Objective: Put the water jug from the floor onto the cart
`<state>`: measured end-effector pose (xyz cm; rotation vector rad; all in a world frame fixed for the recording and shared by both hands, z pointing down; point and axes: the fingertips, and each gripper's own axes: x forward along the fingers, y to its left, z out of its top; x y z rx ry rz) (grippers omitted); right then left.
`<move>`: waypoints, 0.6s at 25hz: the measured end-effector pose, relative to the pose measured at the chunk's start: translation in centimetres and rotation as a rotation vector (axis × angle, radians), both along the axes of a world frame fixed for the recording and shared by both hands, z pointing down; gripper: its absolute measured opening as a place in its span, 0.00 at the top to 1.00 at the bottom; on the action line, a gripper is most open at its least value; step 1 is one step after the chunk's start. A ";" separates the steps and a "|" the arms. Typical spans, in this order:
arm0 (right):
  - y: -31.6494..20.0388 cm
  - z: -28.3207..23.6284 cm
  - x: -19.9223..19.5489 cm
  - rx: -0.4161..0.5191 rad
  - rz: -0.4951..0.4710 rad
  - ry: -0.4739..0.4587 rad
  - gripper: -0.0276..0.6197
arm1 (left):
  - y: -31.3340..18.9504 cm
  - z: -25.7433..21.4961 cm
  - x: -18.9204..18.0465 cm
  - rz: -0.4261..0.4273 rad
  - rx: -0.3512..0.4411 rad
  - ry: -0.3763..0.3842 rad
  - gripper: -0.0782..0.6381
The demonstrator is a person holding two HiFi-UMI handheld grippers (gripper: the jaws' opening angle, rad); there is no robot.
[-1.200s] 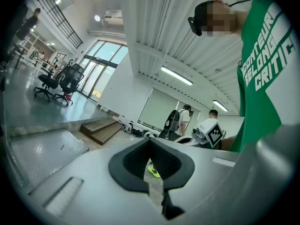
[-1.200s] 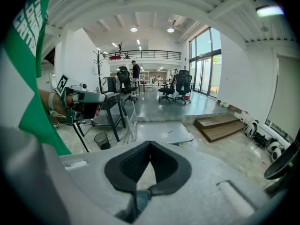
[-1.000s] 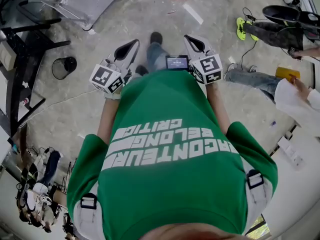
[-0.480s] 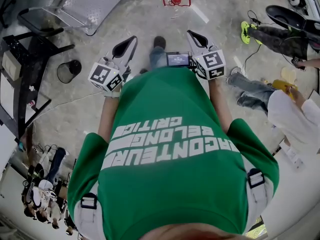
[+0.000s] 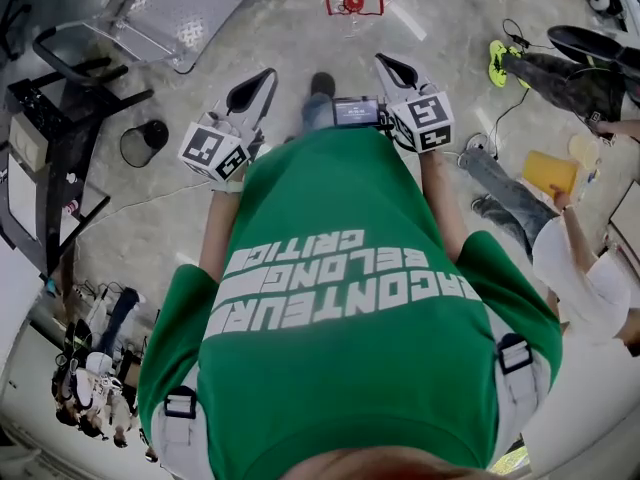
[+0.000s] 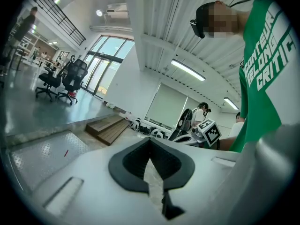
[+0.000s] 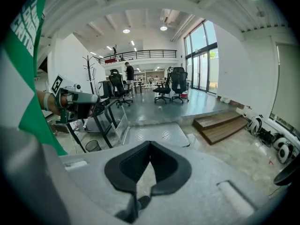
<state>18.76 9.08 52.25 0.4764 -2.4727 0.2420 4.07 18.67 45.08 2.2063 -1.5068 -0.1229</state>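
No water jug shows in any view, and I cannot pick out a cart. In the head view my left gripper (image 5: 262, 76) and right gripper (image 5: 388, 63) are held side by side in front of the green shirt, above bare concrete floor. Both are shut with nothing between the jaws. The left gripper view has its jaws (image 6: 150, 140) closed tip to tip against the room, with the right gripper's marker cube (image 6: 211, 131) beyond. The right gripper view has its own jaws (image 7: 149, 144) closed too, with the left gripper (image 7: 77, 102) off to the left.
A small red object (image 5: 352, 2) lies on the floor ahead. A diamond-plate ramp (image 5: 175, 13) and wooden steps (image 7: 220, 123) lead to a raised floor. At left are a black frame stand (image 5: 60, 118) and a black bin (image 5: 143, 140). A person (image 5: 570, 268) sits at right.
The floor things have slid down and slightly right in the head view as I walk forward. Both grippers stay shut and side by side. The seated person at right has shifted lower.
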 end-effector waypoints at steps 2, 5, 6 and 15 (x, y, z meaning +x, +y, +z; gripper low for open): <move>-1.0 0.0 -0.3 -0.001 -0.003 -0.003 0.97 | -0.8 0.0 -0.2 -0.005 -0.004 0.000 0.87; -2.4 0.2 -0.7 -0.001 -0.020 -0.007 0.97 | -1.7 0.2 -0.5 -0.019 -0.014 -0.010 0.87; -2.8 0.2 -0.8 -0.002 -0.026 -0.008 0.97 | -1.9 0.2 -0.6 -0.025 -0.017 -0.012 0.87; -6.0 1.0 -1.7 -0.011 -0.076 -0.007 0.97 | -4.2 0.6 -1.3 -0.081 -0.026 -0.012 0.87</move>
